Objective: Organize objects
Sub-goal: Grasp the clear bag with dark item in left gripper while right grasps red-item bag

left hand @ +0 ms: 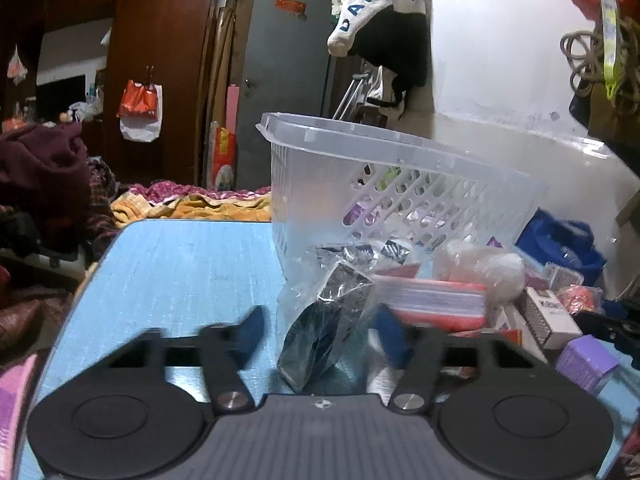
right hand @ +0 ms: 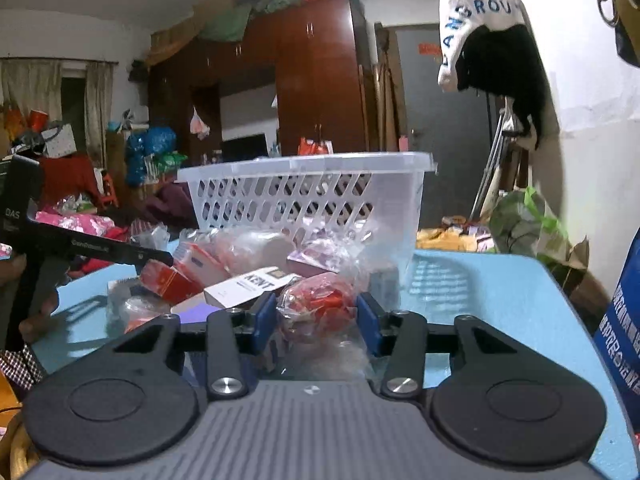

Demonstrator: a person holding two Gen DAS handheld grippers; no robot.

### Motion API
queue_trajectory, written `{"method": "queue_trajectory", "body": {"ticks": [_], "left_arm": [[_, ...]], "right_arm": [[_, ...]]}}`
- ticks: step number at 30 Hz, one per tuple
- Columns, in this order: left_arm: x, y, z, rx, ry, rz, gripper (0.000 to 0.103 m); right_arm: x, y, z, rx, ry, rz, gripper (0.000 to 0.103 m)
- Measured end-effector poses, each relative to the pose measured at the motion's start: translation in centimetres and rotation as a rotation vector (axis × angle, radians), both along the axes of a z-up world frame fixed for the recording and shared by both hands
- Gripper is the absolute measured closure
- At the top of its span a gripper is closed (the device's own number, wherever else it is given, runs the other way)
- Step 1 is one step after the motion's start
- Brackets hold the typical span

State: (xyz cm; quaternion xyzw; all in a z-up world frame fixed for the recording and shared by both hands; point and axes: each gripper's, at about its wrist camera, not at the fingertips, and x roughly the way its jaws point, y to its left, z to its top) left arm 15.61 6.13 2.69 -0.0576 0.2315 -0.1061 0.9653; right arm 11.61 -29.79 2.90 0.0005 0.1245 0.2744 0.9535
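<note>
Both grippers straddling bagged items: left gripper point(left hand: 320, 334) dark bag point(left hand: 326, 336) (blurred), right gripper point(right hand: 316, 318) red bag point(right hand: 318, 306)

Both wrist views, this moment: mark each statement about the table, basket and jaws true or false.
1. The translucent plastic lattice basket stands upright on the light blue table. True.
2. The right gripper has a clear bag of red pieces between its jaws. True; the pads touch the bag's sides.
3. The left gripper has the white KENT carton between its jaws. False: a clear bag with dark contents sits there, and the blurred pads look apart from it.
4. The table in front of the basket is bare. False: packets and small boxes lie heaped there.
5. A white cloth with blue lettering hangs on the wall behind. True.
</note>
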Motion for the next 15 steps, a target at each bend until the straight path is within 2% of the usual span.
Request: {"method": "queue_trajectory", "body": {"ticks": [5, 15], "left_arm": [[-0.7, 0.1, 0.0, 0.000, -0.036, 0.018, 0.055], [-3.2, 0.1, 0.6, -0.020, -0.221, 0.035, 0.055]], "right_arm": [[-0.5, -0.3, -0.1, 0.021, -0.035, -0.011, 0.055], [-1.1, -0.9, 0.4, 0.077, -0.084, -0.028, 0.055]]}}
